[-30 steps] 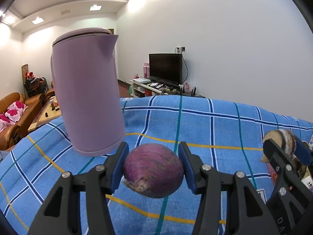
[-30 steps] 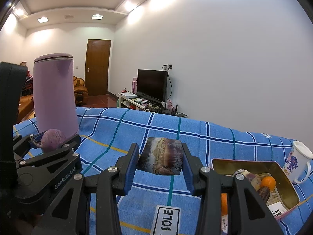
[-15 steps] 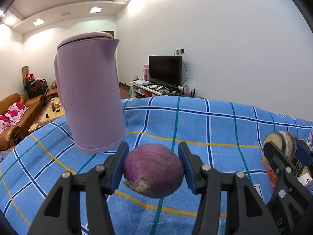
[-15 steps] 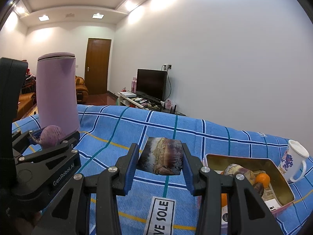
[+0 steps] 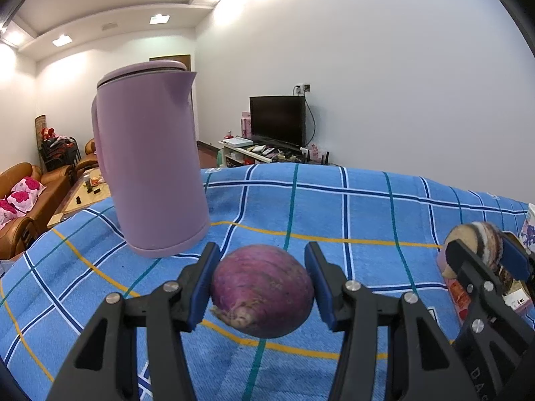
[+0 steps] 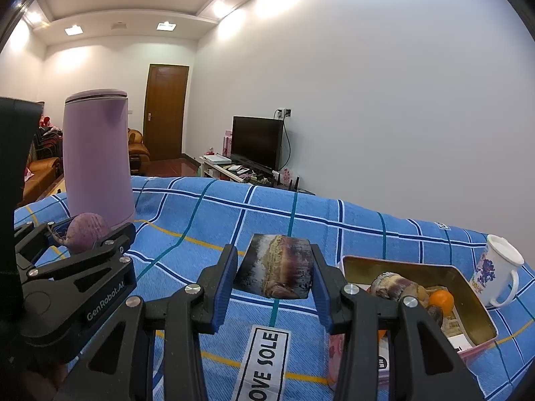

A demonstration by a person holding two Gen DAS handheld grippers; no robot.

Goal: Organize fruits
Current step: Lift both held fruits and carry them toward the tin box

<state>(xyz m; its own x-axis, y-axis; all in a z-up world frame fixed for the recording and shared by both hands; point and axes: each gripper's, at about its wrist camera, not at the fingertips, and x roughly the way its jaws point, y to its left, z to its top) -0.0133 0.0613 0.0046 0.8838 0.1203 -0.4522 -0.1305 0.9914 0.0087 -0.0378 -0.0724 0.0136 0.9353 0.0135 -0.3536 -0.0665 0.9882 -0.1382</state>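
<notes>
We carry two pieces at once: left gripper [image 5: 262, 285] jaws clench a purple onion-like bulb [image 5: 262, 292], right gripper [image 6: 274, 269] jaws clench a brown chunk [image 6: 276, 265], both above the counter. Next, lower them into the gold tin [image 6: 468, 287].

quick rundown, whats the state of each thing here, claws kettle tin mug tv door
left claw: shut on purple onion
right claw: shut on brown striped piece
purple kettle: upright, lid closed
gold tin: open, holding fruit
mug: upright
tv: off
door: closed
</notes>
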